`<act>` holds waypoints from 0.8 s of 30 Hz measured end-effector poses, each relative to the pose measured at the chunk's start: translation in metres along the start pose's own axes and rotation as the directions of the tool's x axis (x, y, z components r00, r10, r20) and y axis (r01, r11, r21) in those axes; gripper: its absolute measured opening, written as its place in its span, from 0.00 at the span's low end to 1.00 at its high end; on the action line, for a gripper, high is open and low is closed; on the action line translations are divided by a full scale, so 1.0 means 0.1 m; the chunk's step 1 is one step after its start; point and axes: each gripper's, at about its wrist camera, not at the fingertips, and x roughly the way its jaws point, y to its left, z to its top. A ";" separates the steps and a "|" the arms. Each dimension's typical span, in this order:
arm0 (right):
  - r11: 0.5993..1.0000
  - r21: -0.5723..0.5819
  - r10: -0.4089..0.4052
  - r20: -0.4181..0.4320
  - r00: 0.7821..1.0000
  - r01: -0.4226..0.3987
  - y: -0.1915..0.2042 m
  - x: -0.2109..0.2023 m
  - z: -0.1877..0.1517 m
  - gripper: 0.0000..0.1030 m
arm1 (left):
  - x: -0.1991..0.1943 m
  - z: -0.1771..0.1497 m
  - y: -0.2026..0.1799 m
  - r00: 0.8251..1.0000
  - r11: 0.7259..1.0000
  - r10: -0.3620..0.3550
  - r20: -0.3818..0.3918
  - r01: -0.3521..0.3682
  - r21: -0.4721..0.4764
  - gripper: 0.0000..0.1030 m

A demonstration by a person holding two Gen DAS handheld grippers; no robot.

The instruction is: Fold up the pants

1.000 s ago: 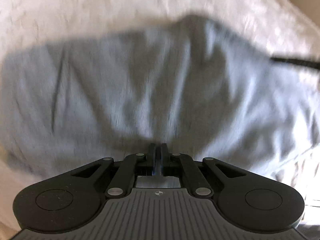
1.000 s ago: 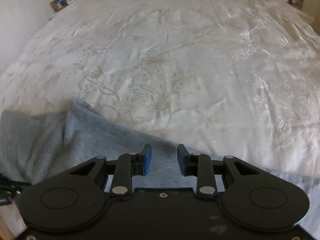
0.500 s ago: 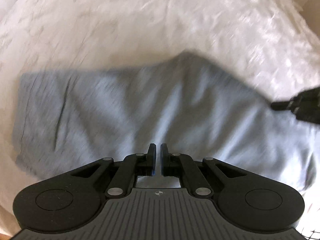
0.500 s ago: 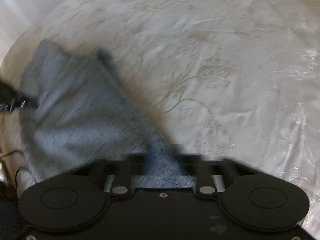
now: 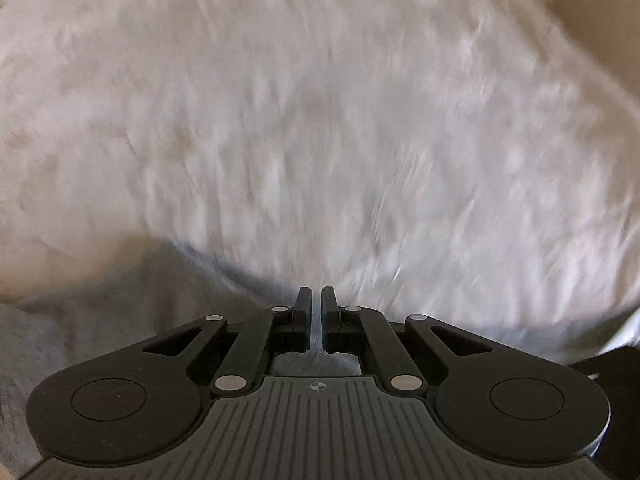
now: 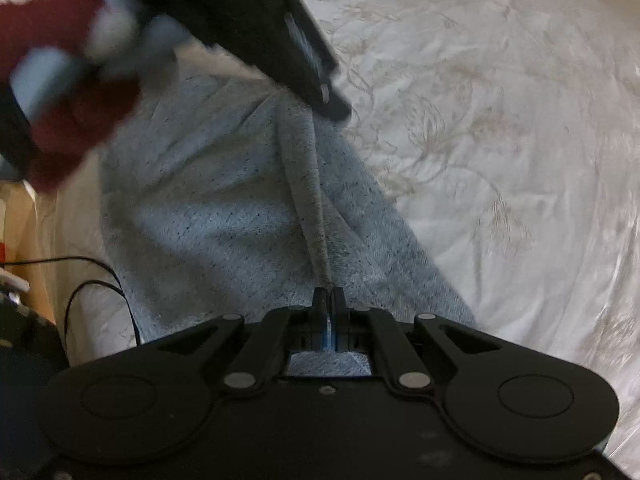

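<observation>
Light grey pants (image 6: pixel 208 220) lie on a white embroidered bedspread (image 6: pixel 500 120). My right gripper (image 6: pixel 329 296) is shut on a raised fold of the fabric. That fold runs taut up to my left gripper (image 6: pixel 338 110), which reaches in from the upper left above the pants. In the left wrist view the left gripper (image 5: pixel 316 300) has its jaws nearly together with grey cloth pinched between them. The pants (image 5: pixel 100 320) hang off to its lower left. The picture there is blurred by motion.
A person's hand in a dark red sleeve (image 6: pixel 60 128) holds the left gripper. A thin black cable (image 6: pixel 100 276) loops over the bed's left edge, beside a strip of wooden floor (image 6: pixel 16 220). White bedspread (image 5: pixel 320 120) stretches ahead and to the right.
My right gripper shut on the pants' edge and rolled. My left gripper swept across with the cloth: the pants slid to its lower left, and it now shows in the right wrist view.
</observation>
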 end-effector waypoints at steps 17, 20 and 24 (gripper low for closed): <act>0.996 0.090 0.031 -0.043 0.999 -0.027 -0.67 0.18 0.21 0.29 | 0.16 -0.21 0.28 0.997 0.999 -0.007 -0.083 0.003 -0.046 0.04; 0.997 0.070 0.022 -0.062 0.998 -0.018 -0.61 0.22 0.18 0.30 | 0.16 -0.21 0.32 0.997 0.999 -0.013 -0.082 0.009 -0.053 0.04; 1.000 0.025 0.012 -0.080 0.997 -0.010 -0.54 0.23 0.23 0.02 | 0.07 -0.18 0.32 0.998 0.998 -0.019 -0.060 0.015 -0.066 0.04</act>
